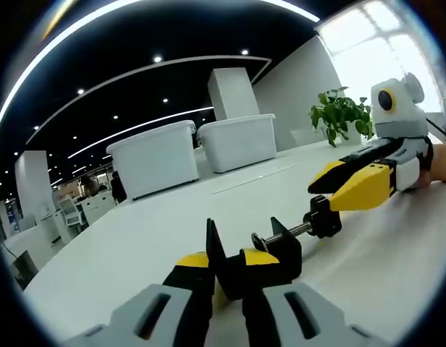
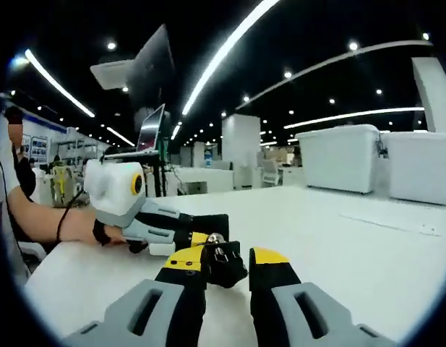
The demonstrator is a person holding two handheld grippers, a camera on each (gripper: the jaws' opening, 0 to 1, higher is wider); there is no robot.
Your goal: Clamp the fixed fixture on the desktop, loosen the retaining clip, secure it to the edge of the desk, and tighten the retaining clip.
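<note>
Left gripper (image 1: 226,278) jaws closed on black clamp fixture (image 1: 262,260), sitting on white desk (image 1: 136,246). Right gripper (image 2: 226,267) pinches the clamp's screw knob (image 2: 221,262). Two white bins (image 1: 197,152) well behind.

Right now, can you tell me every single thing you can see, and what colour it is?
Clamp: one, black, on the white table, held at its body by the left gripper; its screw knob sits between the right gripper's jaws.
Storage bins: two, white, side by side at the table's far edge.
Plant: one, green, far end of the table.
Monitor: one, dark, raised on a stand.
Left gripper: yellow-tipped, black and grey.
Right gripper: same colours.
Person's forearm: behind the left gripper.
</note>
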